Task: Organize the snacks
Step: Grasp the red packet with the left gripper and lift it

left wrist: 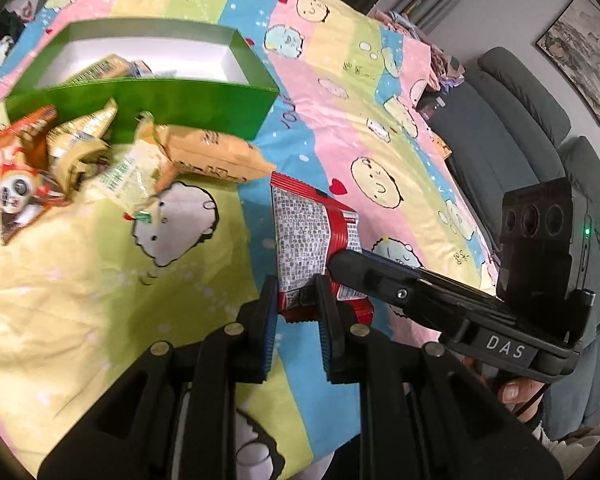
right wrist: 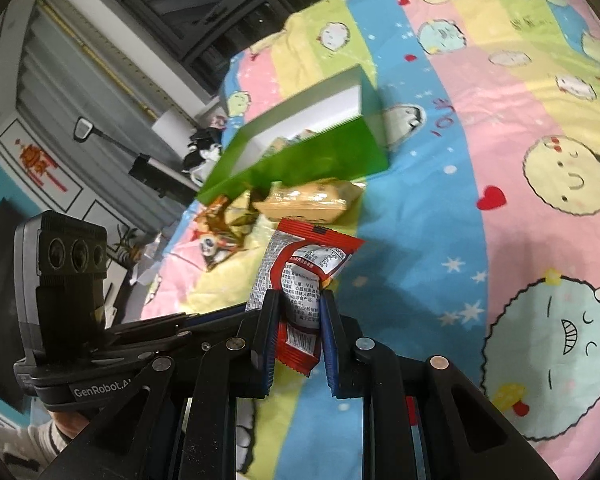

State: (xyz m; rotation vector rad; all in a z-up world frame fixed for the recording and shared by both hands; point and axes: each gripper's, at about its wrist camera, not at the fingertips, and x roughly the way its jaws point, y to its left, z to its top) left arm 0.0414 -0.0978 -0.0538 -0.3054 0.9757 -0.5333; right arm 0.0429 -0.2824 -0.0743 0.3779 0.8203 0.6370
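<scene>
Left to right on the bed sheet [left wrist: 100, 320], a pastel-striped cartoon print with partly legible "love" lettering: a pile of snack packets [left wrist: 60, 152] near the sheet's left edge, one with a panda face, one pale green with blurred Chinese text. Behind them, a green box [left wrist: 172, 108] with a white inside, open top, a couple of packets visible in it. Leaning just beside the box front: an orange packet [left wrist: 216, 156], print unreadable.

The red packet [left wrist: 312, 236] sits mid-sheet, back panel of dense fine print facing up, too small to read.

Left gripper [left wrist: 298, 300]: fingers narrow, clamped on the red packet's lower end. Right gripper [right wrist: 300, 320]: fingers narrow, also pinching the same red packet [right wrist: 300, 280] — both hold it.

Right unit reads "DAS" in the left view; left unit reads "GenRobot.AI" in the right view.
</scene>
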